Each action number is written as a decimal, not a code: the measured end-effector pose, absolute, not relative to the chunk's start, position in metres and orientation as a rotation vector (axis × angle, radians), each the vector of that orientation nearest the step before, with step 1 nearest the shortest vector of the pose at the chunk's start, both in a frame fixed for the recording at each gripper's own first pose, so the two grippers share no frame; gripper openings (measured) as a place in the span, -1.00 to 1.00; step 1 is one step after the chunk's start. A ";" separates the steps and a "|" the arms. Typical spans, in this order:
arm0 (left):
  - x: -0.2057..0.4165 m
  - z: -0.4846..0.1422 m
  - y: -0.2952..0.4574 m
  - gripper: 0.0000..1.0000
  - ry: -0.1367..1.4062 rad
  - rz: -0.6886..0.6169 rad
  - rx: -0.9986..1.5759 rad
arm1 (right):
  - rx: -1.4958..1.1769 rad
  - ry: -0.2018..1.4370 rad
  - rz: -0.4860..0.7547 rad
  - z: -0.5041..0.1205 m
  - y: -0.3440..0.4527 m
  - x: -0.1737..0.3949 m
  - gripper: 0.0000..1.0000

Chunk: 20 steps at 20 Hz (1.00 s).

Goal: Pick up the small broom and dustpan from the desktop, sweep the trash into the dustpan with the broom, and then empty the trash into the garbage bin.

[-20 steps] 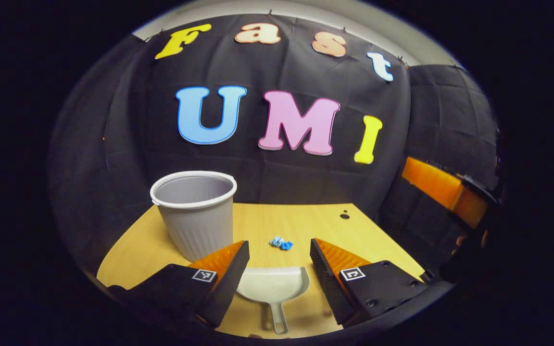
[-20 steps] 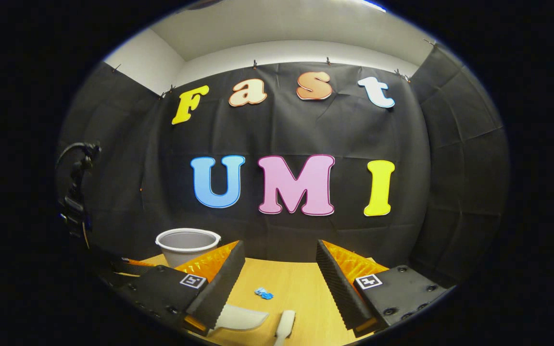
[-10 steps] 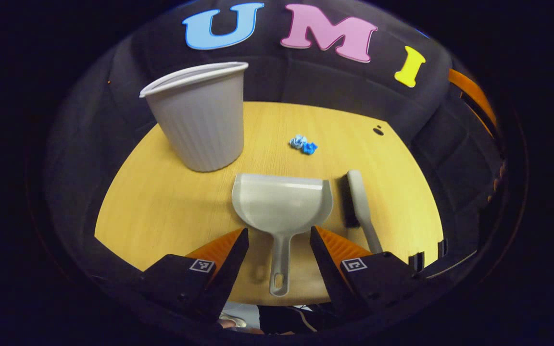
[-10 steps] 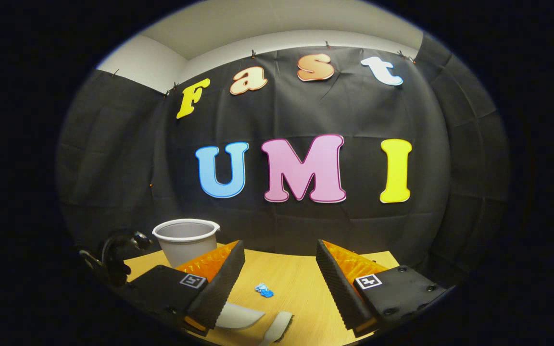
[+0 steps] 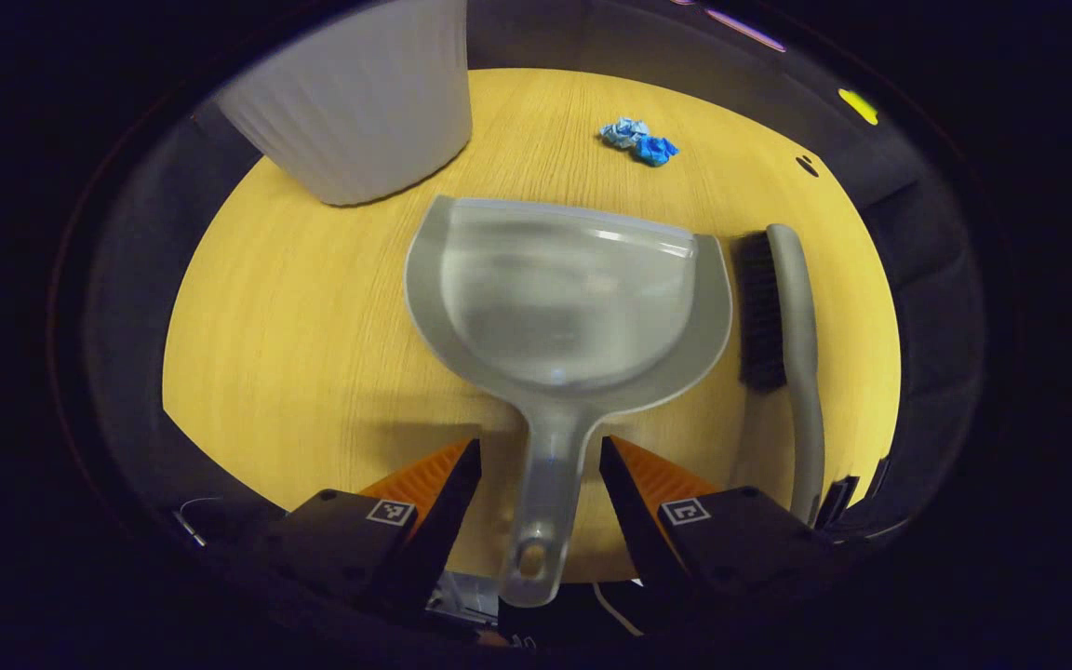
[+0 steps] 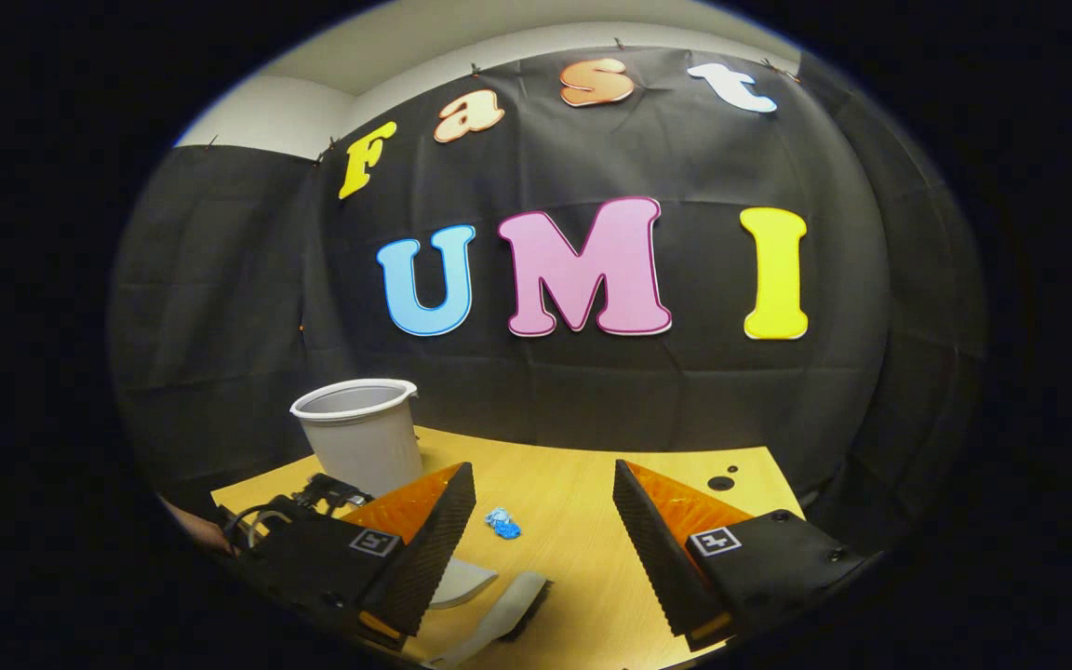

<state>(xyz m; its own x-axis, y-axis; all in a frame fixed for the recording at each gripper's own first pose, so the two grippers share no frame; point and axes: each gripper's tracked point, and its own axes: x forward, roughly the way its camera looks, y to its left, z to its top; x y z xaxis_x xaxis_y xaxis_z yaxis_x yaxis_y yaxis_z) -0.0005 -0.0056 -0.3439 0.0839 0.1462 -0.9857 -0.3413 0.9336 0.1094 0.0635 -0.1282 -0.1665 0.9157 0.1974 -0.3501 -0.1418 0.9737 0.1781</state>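
A grey dustpan [image 5: 569, 298] lies flat on the wooden desktop [image 5: 313, 316], its handle [image 5: 545, 502] running back between the fingers of my open left gripper [image 5: 536, 465], which do not touch it. Just right of the pan lies the small broom [image 5: 783, 316], dark bristles facing the pan. A crumpled blue scrap of trash [image 5: 638, 141] sits beyond the pan's lip. The grey garbage bin [image 5: 359, 93] stands at the far left. In the right gripper view my right gripper [image 6: 543, 502] hangs open above the desk, with the broom [image 6: 503, 609], the dustpan's edge [image 6: 462, 582], the trash [image 6: 502, 524] and the bin [image 6: 359, 433] below and ahead.
A dark hole [image 5: 807, 166] marks the desktop's far right corner. The desk's near edge runs just under the dustpan handle. In the right gripper view the left gripper's body and cable [image 6: 299, 502] sit low at the left, by the bin.
My left gripper has tipped down and dropped toward the desk, so the dustpan looms larger and its handle now lies between the fingers. My right gripper has tilted down slightly, showing more desktop.
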 end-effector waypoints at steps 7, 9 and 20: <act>0.021 -0.363 -0.002 0.07 1.547 0.295 -0.143 | 0.181 0.521 0.061 -0.197 -0.139 0.053 0.93; 0.020 -0.358 0.000 -0.12 1.567 0.253 -0.097 | 0.185 0.562 0.034 -0.201 -0.131 0.048 0.92; 0.016 -0.358 0.011 -0.41 1.491 0.126 -0.134 | 0.209 1.375 0.072 -0.360 -0.059 -0.054 0.96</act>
<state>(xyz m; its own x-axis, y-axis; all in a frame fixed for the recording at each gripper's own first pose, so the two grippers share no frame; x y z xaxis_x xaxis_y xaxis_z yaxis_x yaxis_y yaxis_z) 0.0161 0.0111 -0.3581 0.0761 0.0013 -0.9971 -0.1664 0.9860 -0.0114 -0.0535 -0.0589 -0.3599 0.1957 0.1730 -0.9653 0.0708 0.9792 0.1899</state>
